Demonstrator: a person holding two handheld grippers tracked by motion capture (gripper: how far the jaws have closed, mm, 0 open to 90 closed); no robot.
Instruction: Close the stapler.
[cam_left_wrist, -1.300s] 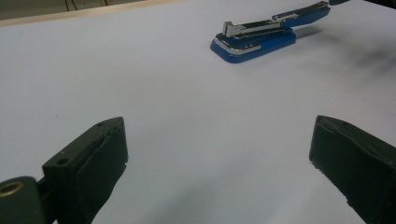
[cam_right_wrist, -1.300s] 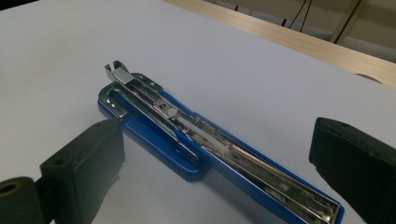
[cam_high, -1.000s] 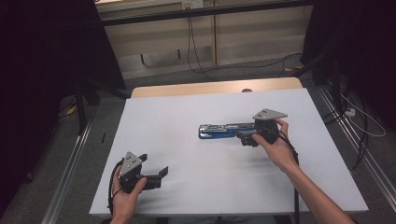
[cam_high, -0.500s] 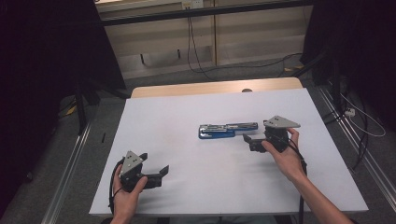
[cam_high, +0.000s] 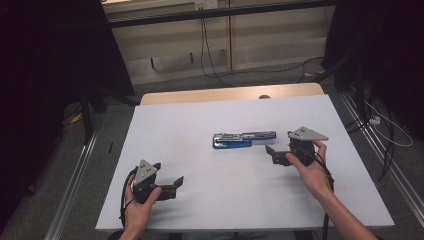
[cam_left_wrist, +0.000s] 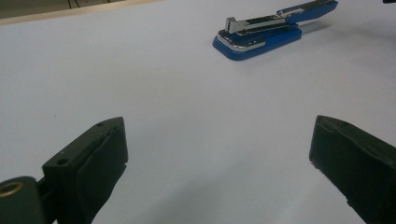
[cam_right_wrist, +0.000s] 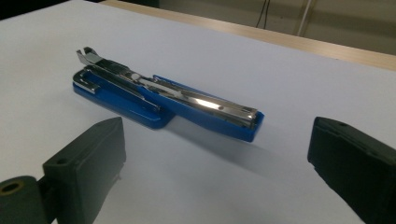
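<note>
One blue stapler lies on the white desk, roughly at its middle, swung fully open so base and magazine arm form a single long line. I judge it rigid, moderately heavy for its size, with smooth plastic and polished metal that could slip under the fingers; the hinge near mid-length is likely to flop if I lift by one half alone. I would take hold across the blue base, on its narrow sides. Its long axis runs left to right across the desk in the high view, the magazine end pointing toward my right gripper, the base toward the left. My right gripper sits just beside that end, fingers spread wide and empty. My left gripper rests well apart near the front edge, likewise wide open, holding nothing.
</note>
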